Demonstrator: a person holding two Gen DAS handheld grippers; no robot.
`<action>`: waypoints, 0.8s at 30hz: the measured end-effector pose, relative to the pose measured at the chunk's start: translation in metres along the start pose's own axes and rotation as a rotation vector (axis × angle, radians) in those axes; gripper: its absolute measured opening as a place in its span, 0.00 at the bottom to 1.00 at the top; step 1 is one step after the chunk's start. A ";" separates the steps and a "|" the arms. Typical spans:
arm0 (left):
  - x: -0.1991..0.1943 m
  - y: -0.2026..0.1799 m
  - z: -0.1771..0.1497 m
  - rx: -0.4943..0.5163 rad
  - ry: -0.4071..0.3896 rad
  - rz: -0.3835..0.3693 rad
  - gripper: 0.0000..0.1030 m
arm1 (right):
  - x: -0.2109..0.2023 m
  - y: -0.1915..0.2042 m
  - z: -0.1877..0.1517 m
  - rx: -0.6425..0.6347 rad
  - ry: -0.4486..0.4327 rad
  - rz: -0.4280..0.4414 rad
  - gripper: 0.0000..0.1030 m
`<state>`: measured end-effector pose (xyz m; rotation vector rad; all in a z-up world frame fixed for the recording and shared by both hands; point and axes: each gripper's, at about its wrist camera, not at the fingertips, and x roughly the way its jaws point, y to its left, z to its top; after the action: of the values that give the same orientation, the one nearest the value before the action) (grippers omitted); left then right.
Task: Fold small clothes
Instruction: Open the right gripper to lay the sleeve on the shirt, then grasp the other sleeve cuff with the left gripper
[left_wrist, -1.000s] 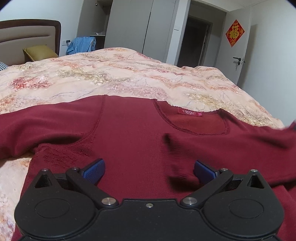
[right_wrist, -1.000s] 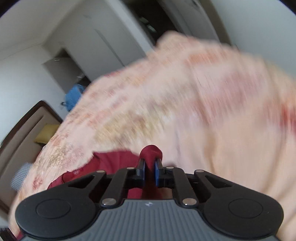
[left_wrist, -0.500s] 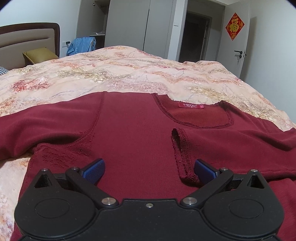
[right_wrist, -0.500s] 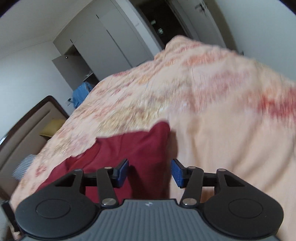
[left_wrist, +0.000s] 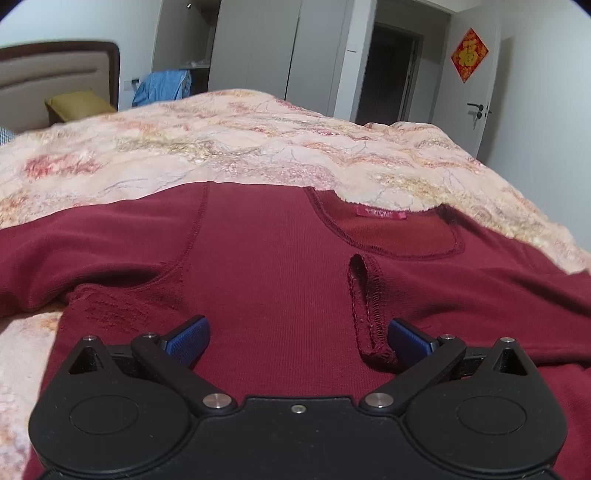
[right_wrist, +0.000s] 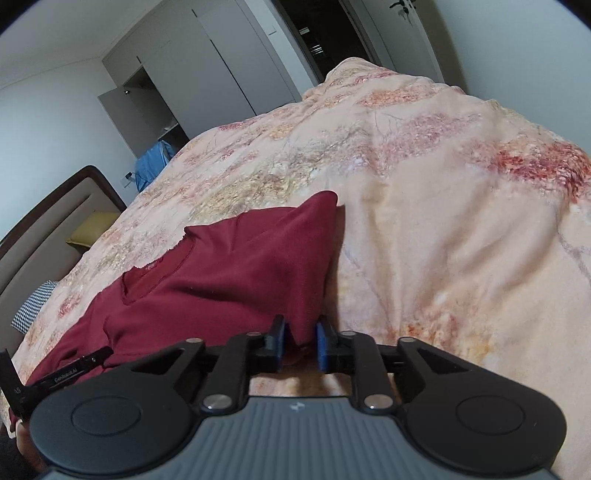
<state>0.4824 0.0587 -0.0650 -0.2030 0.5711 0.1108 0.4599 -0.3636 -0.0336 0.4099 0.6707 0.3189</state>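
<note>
A dark red long-sleeved shirt (left_wrist: 266, 266) lies flat, front up, on the floral bedspread (left_wrist: 258, 147). Its right sleeve is folded across the chest, and the cuff (left_wrist: 365, 295) ends beside my left gripper's right finger. My left gripper (left_wrist: 295, 326) hovers wide open over the lower chest with nothing between its pads. In the right wrist view, the shirt's folded side edge (right_wrist: 229, 266) runs down between the fingers of my right gripper (right_wrist: 300, 323). Its jaws are closing around that edge, and a narrow gap still shows at the right pad.
The bedspread (right_wrist: 443, 221) stretches wide to the right of the shirt. A padded headboard (left_wrist: 48, 77), a yellow pillow (left_wrist: 77, 105) and a blue garment (left_wrist: 162, 86) are at the far left. Grey wardrobes (left_wrist: 258, 48) and a door (left_wrist: 476, 85) stand behind the bed.
My right gripper let go of the sleeve, which now lies across the chest. It dropped to the shirt's side edge, opened wide, then narrowed around the fold. The left gripper stayed put.
</note>
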 end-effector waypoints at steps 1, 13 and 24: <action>-0.007 0.003 0.003 -0.025 0.006 -0.015 1.00 | -0.005 0.004 -0.001 -0.015 -0.005 -0.010 0.42; -0.127 0.102 0.001 -0.166 -0.041 0.116 1.00 | -0.043 0.101 -0.038 -0.278 -0.053 0.022 0.98; -0.200 0.300 -0.041 -0.614 -0.113 0.352 0.99 | -0.021 0.202 -0.096 -0.454 0.044 0.191 1.00</action>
<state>0.2463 0.3329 -0.0372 -0.6873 0.4417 0.6388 0.3507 -0.1707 0.0036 0.0322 0.5819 0.6477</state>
